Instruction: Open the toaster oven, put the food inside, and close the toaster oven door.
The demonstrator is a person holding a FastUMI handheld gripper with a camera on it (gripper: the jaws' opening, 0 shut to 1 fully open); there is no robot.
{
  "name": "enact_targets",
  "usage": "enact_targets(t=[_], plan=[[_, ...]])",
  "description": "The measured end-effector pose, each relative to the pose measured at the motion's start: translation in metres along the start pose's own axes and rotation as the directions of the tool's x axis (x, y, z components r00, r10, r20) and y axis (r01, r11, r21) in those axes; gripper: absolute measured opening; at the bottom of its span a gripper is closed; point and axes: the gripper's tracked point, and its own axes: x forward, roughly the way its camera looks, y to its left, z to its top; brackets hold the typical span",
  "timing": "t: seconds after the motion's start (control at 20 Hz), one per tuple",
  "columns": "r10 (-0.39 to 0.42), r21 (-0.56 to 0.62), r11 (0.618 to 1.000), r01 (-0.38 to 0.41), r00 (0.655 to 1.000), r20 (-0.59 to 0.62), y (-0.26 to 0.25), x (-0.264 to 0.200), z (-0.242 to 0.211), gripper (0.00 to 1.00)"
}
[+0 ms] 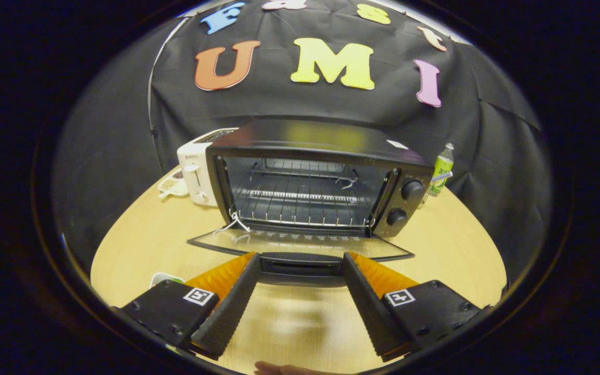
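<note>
The black toaster oven (310,140) stands on the round wooden table (451,245) with its glass door (300,242) folded down flat toward me. The wire rack (300,200) inside is bare. The door's black handle (300,265) lies crosswise between my fingertips. My gripper (300,256) is spread wide; its orange and black fingers (229,297) flank the two ends of the handle, and I cannot tell whether they touch it. A small white and green object (166,278) peeks out just left of my left finger, mostly hidden.
A white slot toaster (196,174) stands against the oven's left side, with a small plate (172,185) beside it. A green bottle (441,169) stands to the right behind the oven. Part of a hand (284,370) shows below my fingers.
</note>
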Motion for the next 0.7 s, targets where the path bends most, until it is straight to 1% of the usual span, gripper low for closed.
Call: enact_targets(t=[0.15, 0.35, 0.4, 0.5, 0.55, 0.7], plan=[[0.013, 0.007, 1.000, -0.013, 0.997, -0.079, 0.001, 0.006, -0.027, 1.00], [0.051, 0.084, 0.996, -0.034, 0.975, -0.215, 0.002, 0.018, -0.063, 1.00], [0.069, 0.089, 0.995, -0.054, 0.982, -0.174, 0.002, 0.016, -0.053, 1.00], [0.062, 0.047, 0.997, -0.056, 0.986, -0.153, 0.000, 0.013, -0.043, 0.99], [0.080, 0.040, 0.996, -0.074, 0.985, -0.153, 0.001, 0.010, -0.042, 0.99], [0.225, 0.054, 0.974, -0.219, 0.958, -0.175, 0.018, -0.011, -0.035, 0.98]])
